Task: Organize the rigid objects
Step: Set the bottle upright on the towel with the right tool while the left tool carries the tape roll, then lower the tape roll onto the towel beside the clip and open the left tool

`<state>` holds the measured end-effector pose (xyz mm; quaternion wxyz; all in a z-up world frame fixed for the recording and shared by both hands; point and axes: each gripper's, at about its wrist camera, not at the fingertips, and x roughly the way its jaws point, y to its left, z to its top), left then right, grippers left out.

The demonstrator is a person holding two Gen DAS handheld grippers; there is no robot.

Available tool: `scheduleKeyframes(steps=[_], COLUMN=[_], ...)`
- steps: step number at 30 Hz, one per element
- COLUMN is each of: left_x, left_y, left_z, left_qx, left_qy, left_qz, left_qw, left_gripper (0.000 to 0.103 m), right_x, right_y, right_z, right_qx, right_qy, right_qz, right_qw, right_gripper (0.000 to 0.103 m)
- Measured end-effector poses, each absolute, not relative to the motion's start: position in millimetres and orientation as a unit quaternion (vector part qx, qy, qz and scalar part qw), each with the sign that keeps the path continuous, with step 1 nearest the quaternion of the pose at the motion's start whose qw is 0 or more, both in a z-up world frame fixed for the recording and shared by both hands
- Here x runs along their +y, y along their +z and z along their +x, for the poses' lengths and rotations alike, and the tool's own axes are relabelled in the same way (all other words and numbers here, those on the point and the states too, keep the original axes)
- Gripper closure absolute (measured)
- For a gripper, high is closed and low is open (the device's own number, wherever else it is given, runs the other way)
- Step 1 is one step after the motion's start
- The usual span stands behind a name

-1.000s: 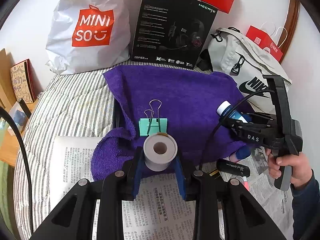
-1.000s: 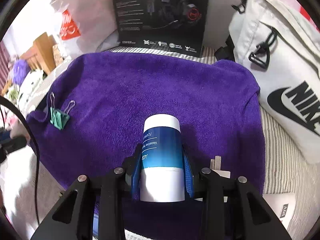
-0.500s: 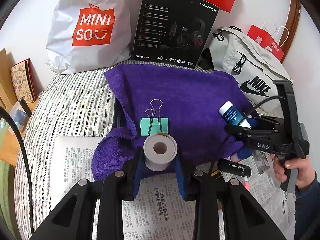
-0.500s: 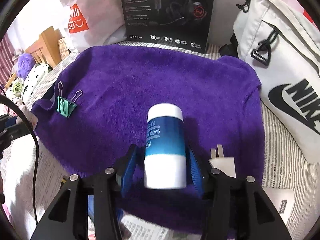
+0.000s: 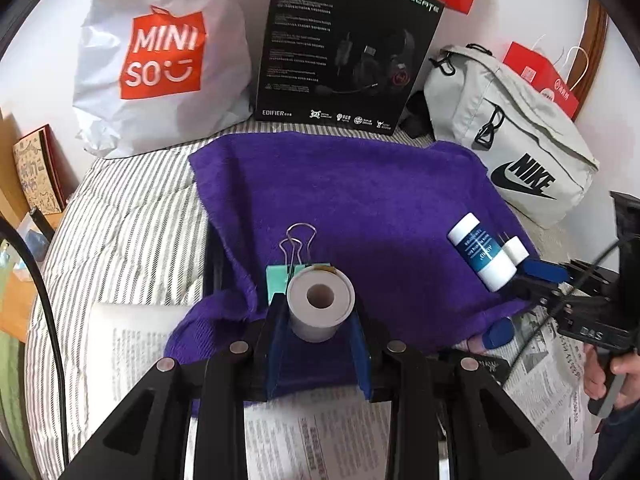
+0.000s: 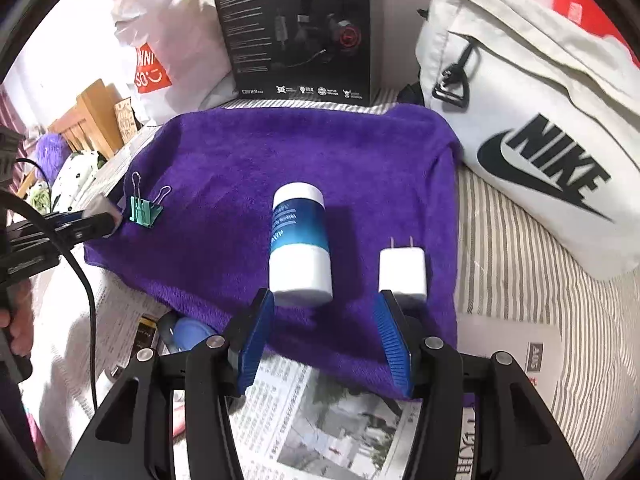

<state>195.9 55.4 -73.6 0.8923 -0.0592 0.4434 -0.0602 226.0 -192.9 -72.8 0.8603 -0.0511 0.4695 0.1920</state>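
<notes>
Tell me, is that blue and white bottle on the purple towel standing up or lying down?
Lying down: the blue and white bottle rests on its side on the purple towel.

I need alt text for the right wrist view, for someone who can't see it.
The right gripper hangs open just behind a blue and white bottle lying on a purple towel, a white charger beside it. A green binder clip lies at the towel's left edge.

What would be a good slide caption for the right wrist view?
Right gripper open just behind a blue-and-white bottle lying beside a white charger on the purple towel.
</notes>
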Motion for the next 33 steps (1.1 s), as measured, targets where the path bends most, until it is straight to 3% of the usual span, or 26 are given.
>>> scheduleKeyframes(steps=[26, 31, 33], left_x=[50.7, 51.1, 51.2], left_y=[-96.3, -94.1, -92.4], left_z=[211.4, 207.9, 206.4], left_qx=[0.469, 0.471, 0.473], left_qy=[-0.048, -0.038, -0.045], left_qz=[-0.039, -0.037, -0.042], left_qw=[0.881, 0.880, 0.879], left_gripper=[0.074, 0.065, 0.056], right_x=[-200.7, -201.2, -201.2], right_y=[-44.7, -46.2, -46.5], right_z=[172.5, 164.6, 160.0], right_qx=[0.444, 0.449, 0.449], right_qy=[0.224, 0.227, 0.227], right_qz=[-0.026, -0.026, -0.027], right_qw=[0.867, 0.864, 0.864], right_gripper=[0.049, 0.049, 0.049])
